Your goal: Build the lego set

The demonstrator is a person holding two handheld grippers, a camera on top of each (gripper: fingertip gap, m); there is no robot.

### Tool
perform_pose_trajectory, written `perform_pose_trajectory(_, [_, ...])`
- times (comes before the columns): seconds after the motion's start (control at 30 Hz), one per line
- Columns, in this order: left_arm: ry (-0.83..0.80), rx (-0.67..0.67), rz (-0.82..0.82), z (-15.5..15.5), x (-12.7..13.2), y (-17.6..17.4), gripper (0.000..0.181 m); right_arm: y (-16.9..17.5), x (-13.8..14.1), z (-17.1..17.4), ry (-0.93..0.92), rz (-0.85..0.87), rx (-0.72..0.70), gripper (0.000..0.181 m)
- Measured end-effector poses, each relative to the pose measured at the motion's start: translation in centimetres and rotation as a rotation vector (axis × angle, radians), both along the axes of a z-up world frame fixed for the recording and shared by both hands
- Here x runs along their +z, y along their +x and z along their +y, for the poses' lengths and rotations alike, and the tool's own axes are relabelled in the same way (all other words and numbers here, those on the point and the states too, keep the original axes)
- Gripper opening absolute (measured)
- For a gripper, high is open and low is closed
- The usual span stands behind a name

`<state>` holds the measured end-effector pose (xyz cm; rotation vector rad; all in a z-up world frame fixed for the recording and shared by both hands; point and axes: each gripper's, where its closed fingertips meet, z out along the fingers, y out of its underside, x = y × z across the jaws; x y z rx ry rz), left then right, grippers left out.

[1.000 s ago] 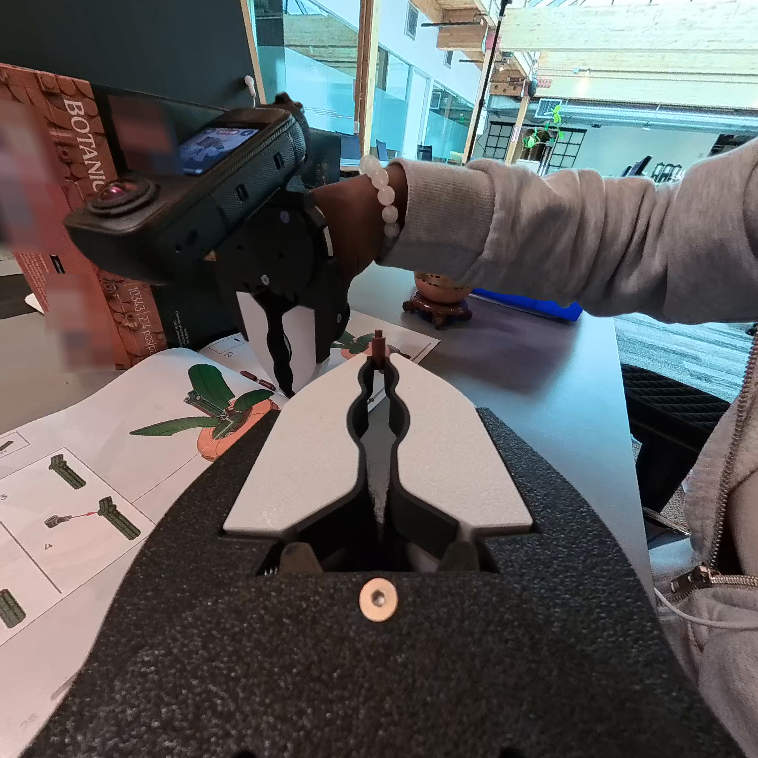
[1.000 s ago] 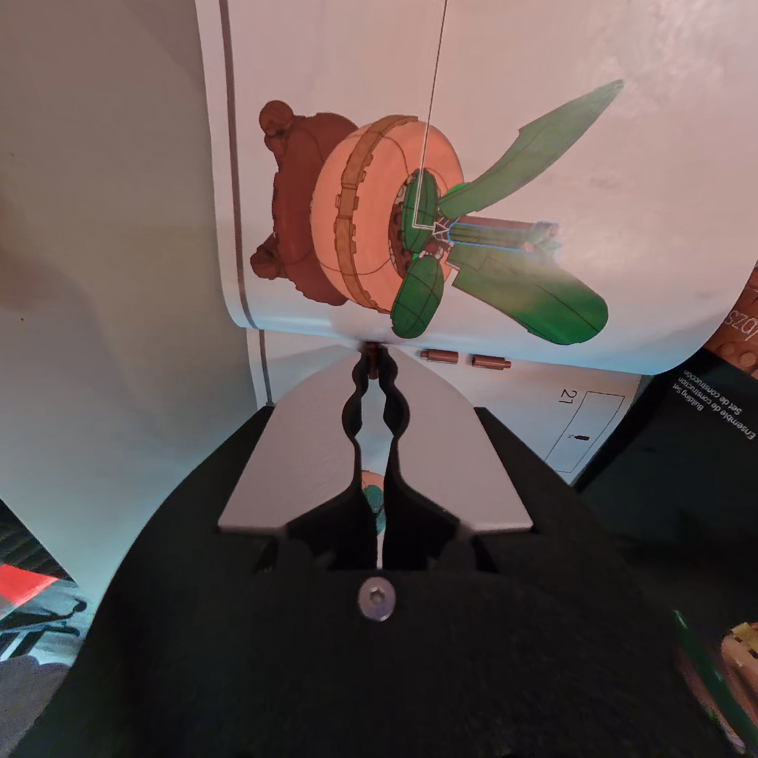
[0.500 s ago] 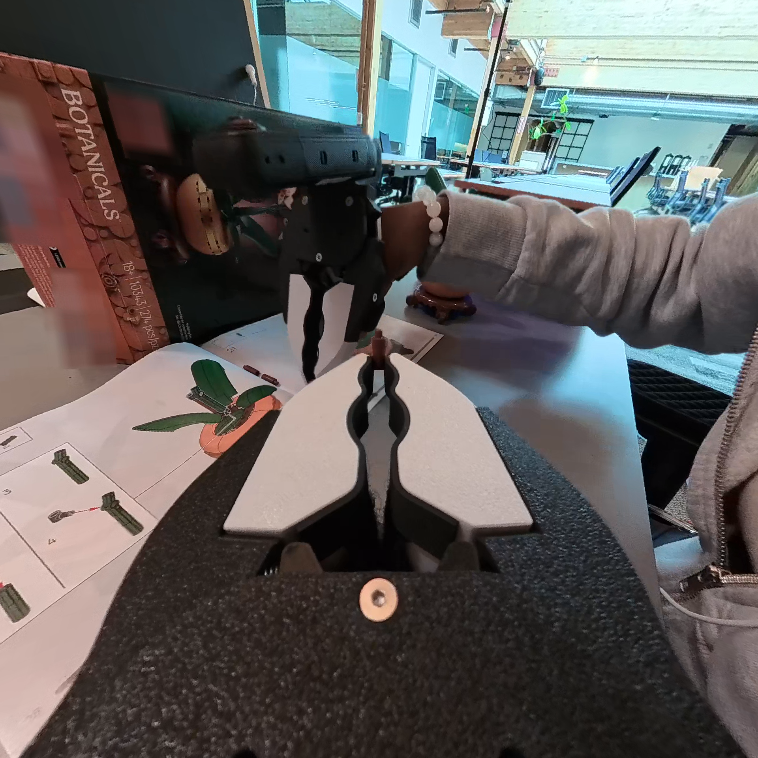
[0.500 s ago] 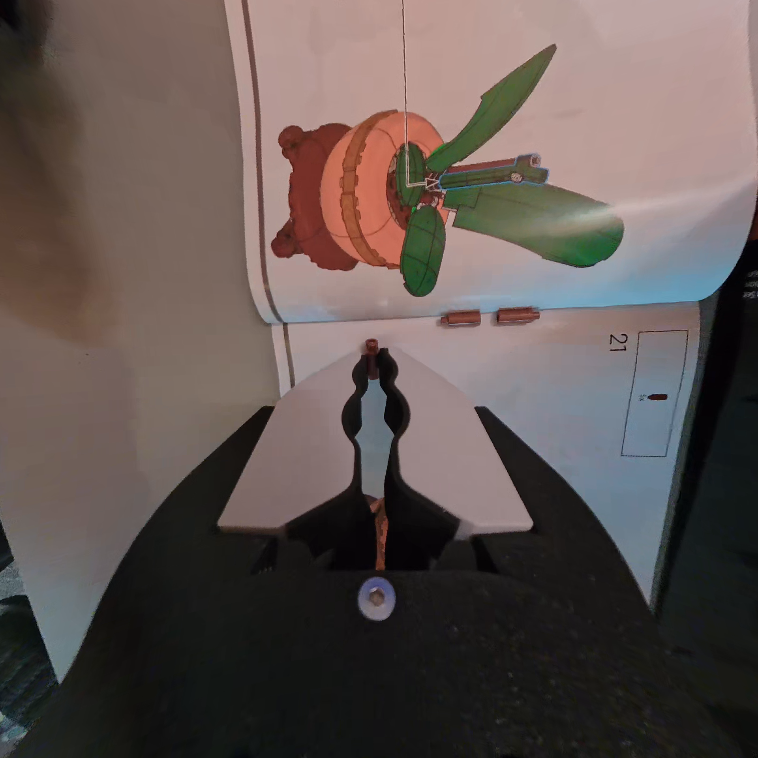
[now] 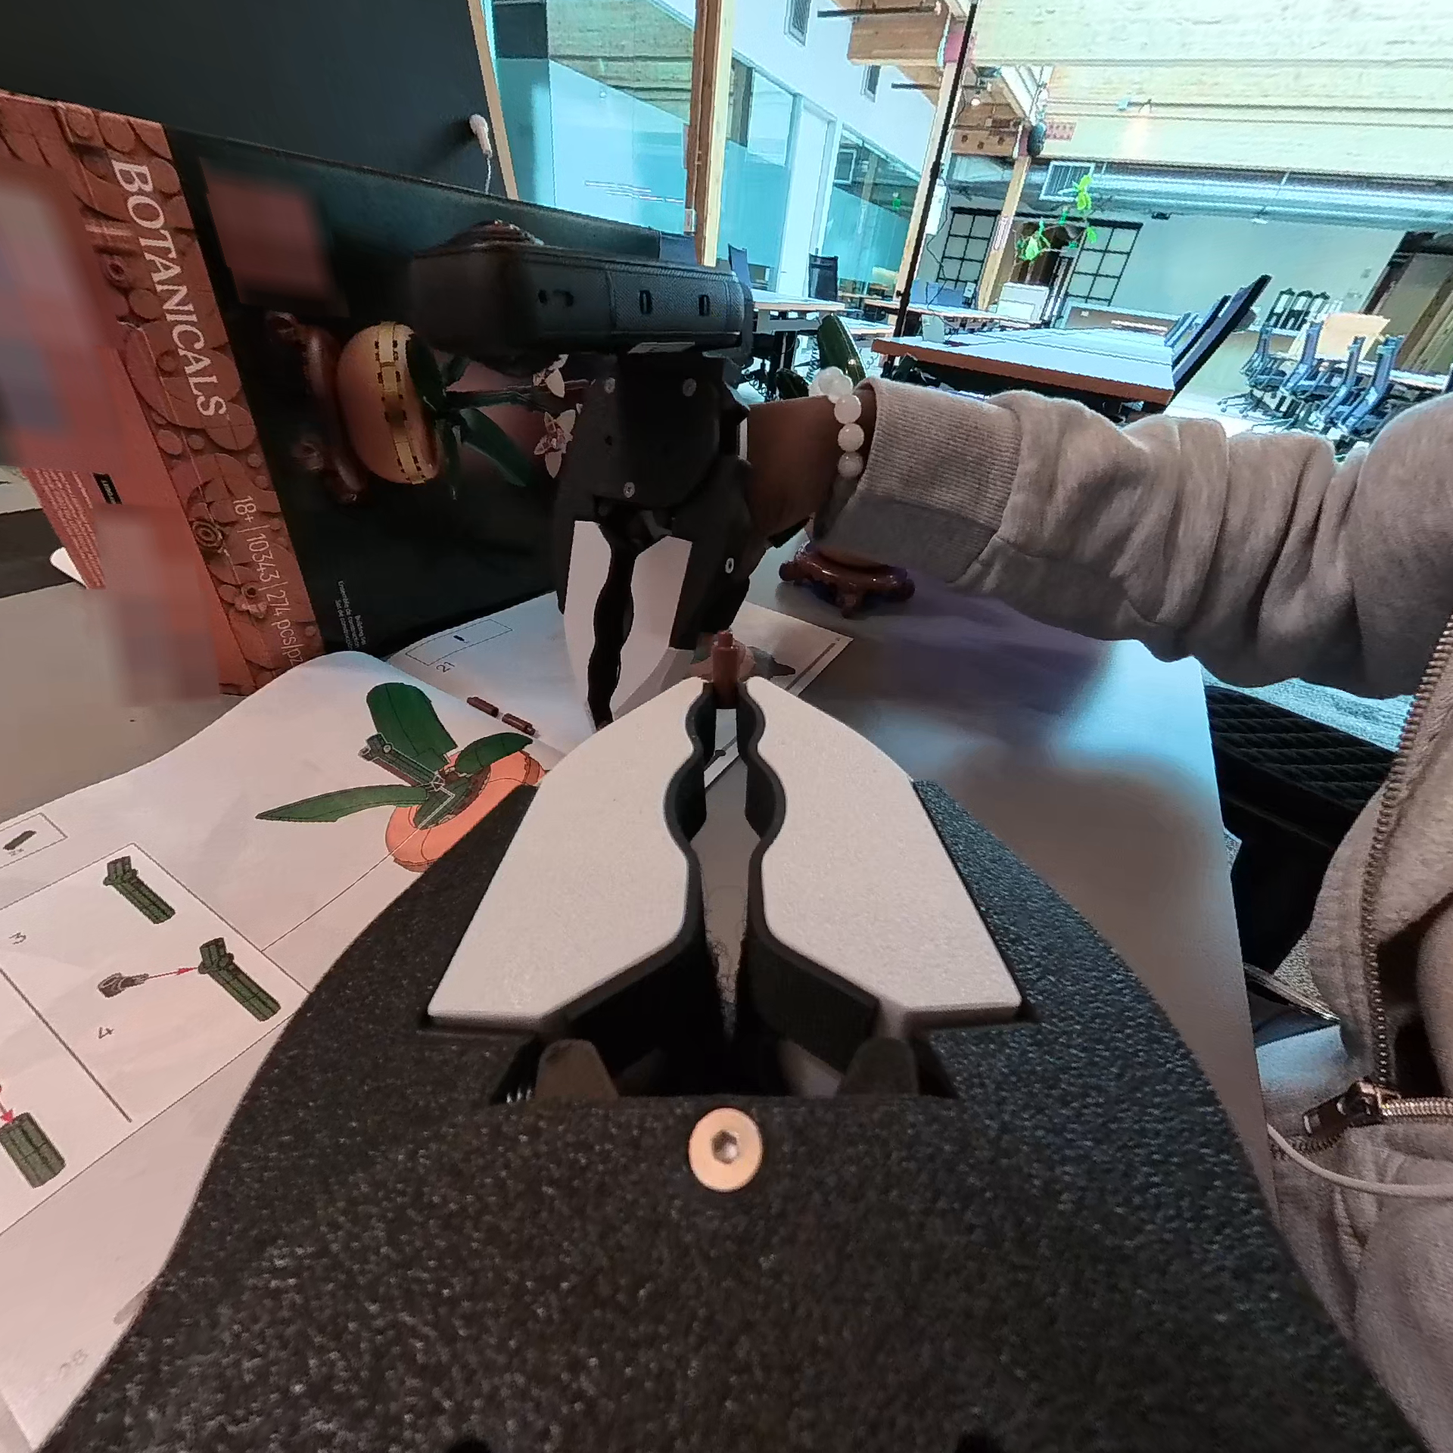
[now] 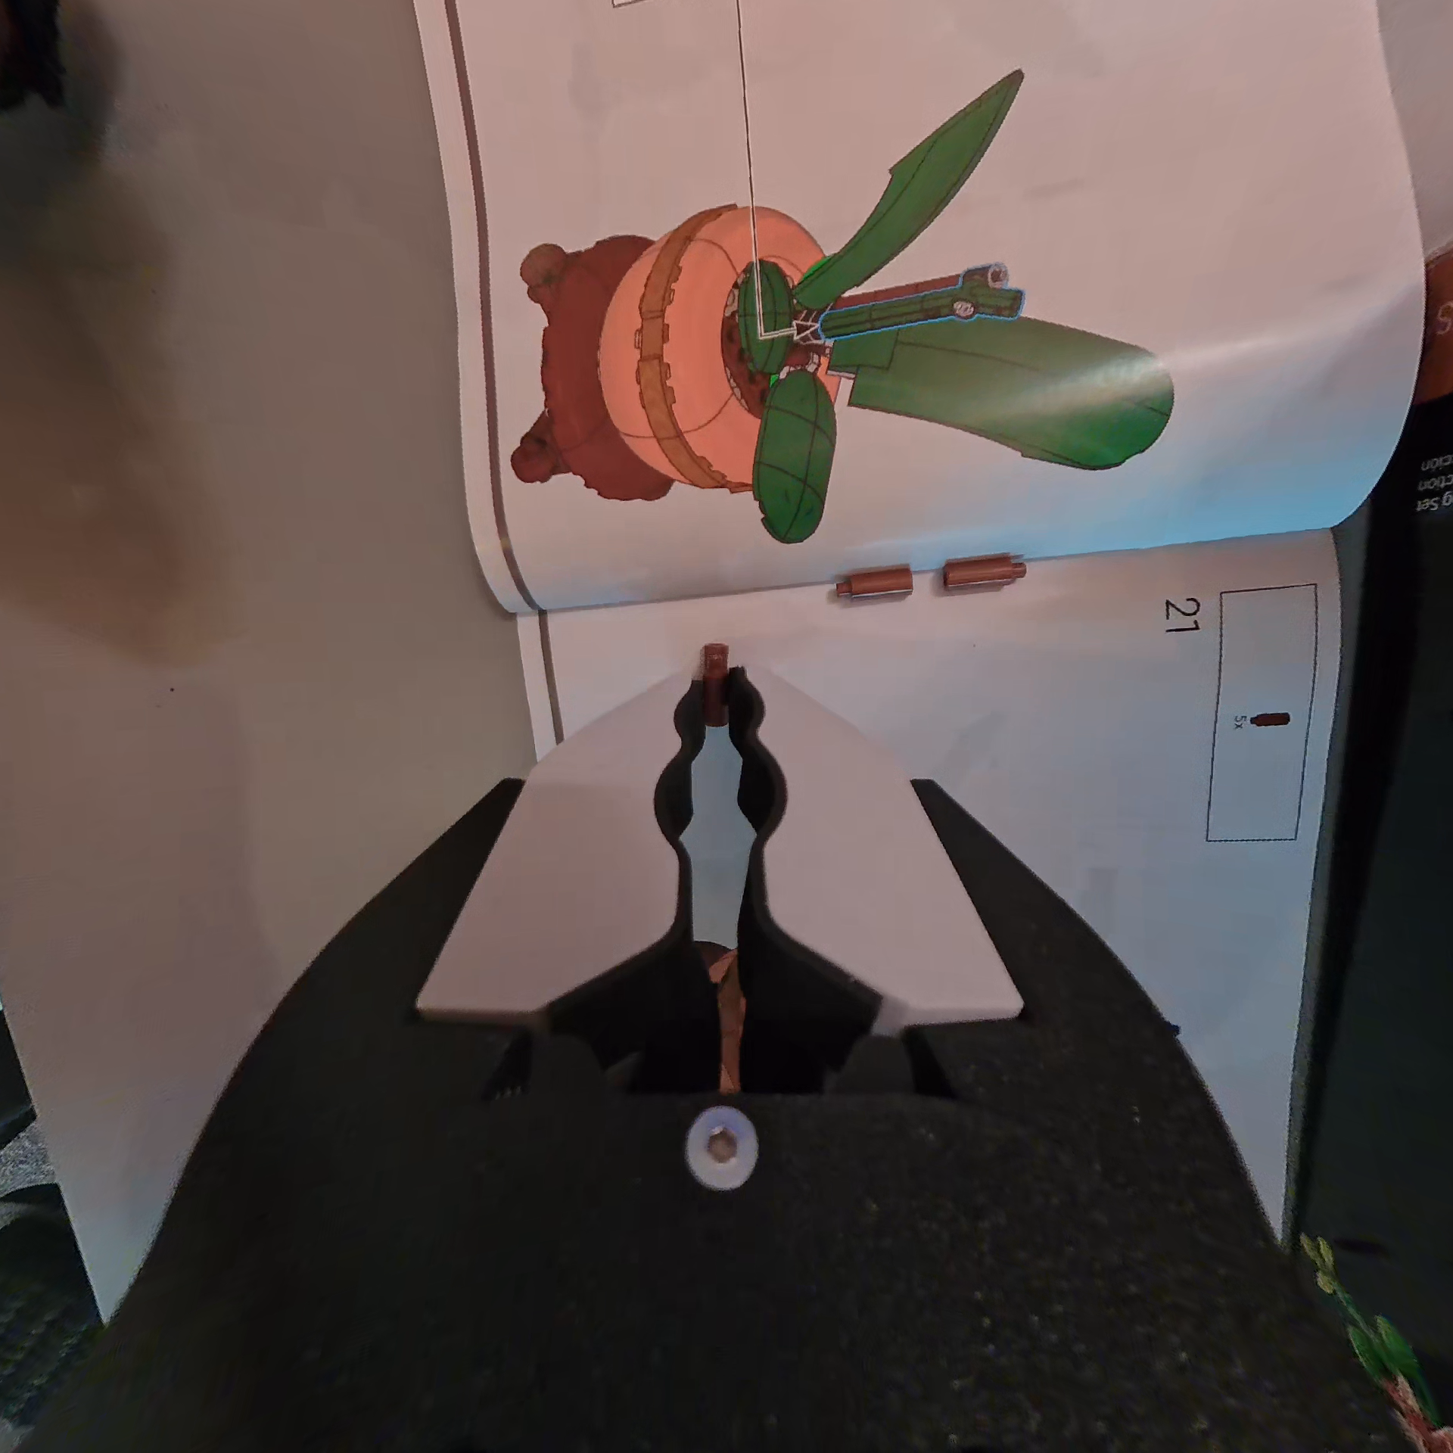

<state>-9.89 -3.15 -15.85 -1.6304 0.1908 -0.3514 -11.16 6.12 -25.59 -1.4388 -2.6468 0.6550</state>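
Note:
My left gripper is shut on a small brown Lego peg that stands upright out of its tips, held above the table. My right gripper is shut on another brown peg and points straight down over the open instruction booklet. It also shows in the left wrist view, just beyond and left of my left tips. Two more loose brown pegs lie in the booklet's fold; they also show in the left wrist view.
The set's box stands upright behind the booklet; its dark side shows in the right wrist view. A brown built base sits on the grey table under the person's grey sleeve. The gap from one gripper's tips to the other's is roughly 12 centimeters.
My right gripper has risen off the booklet with its peg and swung to point straight down. My left gripper has barely moved and still holds its peg.

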Motion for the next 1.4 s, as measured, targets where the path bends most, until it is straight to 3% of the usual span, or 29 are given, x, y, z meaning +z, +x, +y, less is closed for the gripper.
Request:
perform_pose_trajectory(0.23, [-0.001,0.000,-0.002,0.0,0.0,0.0,0.004,0.1,0.1,-0.1,-0.018,0.011,-0.001,0.005])
perform_pose_trajectory(0.47, [-0.009,-0.001,-0.001,0.0,-0.2,0.0,0.004,-0.3,2.2,0.0,-0.086,0.127,-0.070,0.005])
perform_pose_trajectory(0.7, [-0.020,-0.002,0.007,0.1,-0.4,0.1,0.004,0.7,0.0,0.3,-0.080,0.100,-0.105,0.005])
perform_pose_trajectory(1.4, [-0.025,-0.004,0.004,0.2,-0.5,0.0,0.004,0.8,1.1,1.1,-0.054,0.151,-0.119,0.006])
